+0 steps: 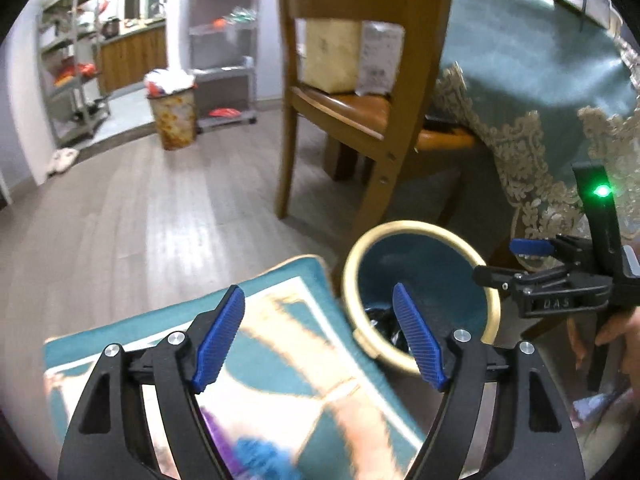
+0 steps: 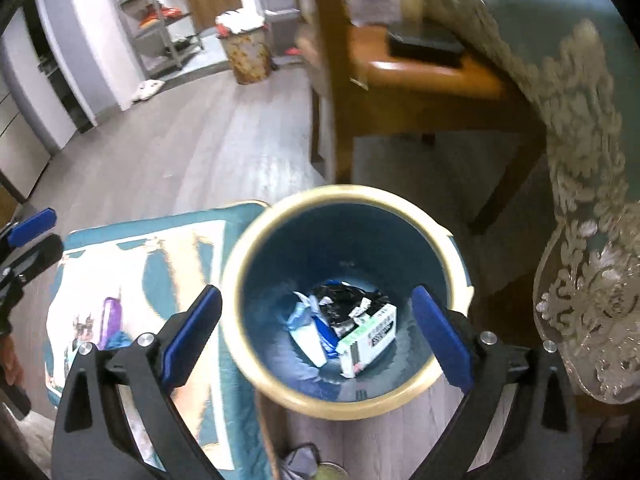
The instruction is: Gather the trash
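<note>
a: left wrist view first. counted: one left gripper [image 1: 318, 334], fingers spread wide, nothing between. one blue bin [image 1: 486, 280] with cream rim, just beyond the right fingertip [image 1: 416, 336], mouth tilted toward the camera. dark trash inside, partly hidden, count not clear. one patterned mat [image 1: 280, 360] below the fingers, with a purple thing [image 1: 218, 436] and a blue thing [image 1: 260, 456], both blurred.

b: also one right gripper [image 1: 516, 258] at the right edge, seen from the side, beside the bin rim; open or closed not clear here. two wooden chairs [image 1: 352, 108], one full floor bin [image 1: 172, 116] far away.

a: right wrist view now. right gripper [image 2: 316, 326] spread wide and empty, straight above the bin [image 2: 276, 380], mouth open upward.

b: trash at the bottom: one white carton [image 2: 368, 336], long axis from lower left to upper right, one black crumpled bag [image 2: 344, 304], blue-white wrappers [image 2: 312, 332]. purple thing [image 2: 110, 320] on the mat [image 2: 224, 380], long axis near vertical, left of the fingers.
</note>
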{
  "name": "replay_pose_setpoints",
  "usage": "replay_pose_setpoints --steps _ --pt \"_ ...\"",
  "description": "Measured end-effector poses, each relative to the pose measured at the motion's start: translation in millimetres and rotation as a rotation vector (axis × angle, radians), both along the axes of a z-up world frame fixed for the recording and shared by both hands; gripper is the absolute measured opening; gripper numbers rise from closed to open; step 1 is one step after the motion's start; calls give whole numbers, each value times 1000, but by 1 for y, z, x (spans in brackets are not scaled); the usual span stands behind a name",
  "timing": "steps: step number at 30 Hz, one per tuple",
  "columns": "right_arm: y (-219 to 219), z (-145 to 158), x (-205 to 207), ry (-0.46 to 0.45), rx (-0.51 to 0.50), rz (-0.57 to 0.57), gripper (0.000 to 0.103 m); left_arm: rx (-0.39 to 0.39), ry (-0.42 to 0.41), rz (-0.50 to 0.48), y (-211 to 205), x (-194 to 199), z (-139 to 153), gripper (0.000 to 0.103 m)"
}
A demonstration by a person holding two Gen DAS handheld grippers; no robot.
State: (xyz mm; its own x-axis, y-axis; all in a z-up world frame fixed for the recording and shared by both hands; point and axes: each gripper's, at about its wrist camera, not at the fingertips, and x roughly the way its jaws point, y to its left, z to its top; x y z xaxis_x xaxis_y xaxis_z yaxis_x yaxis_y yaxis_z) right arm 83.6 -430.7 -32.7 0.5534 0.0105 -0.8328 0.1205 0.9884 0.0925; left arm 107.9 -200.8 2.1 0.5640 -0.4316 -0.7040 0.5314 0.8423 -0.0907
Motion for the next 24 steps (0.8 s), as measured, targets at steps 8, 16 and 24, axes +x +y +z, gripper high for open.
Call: replay_pose_setpoints --steps 8,16,24 --pt "78 22 -21 -56 49 70 97 22 -43 131 103 -54 33 83" --pt "164 1 -37 -18 59 139 97 8 -13 292 191 -91 9 83" --pt "227 -30 -33 71 84 187 97 110 67 423 244 -101 -55 83"
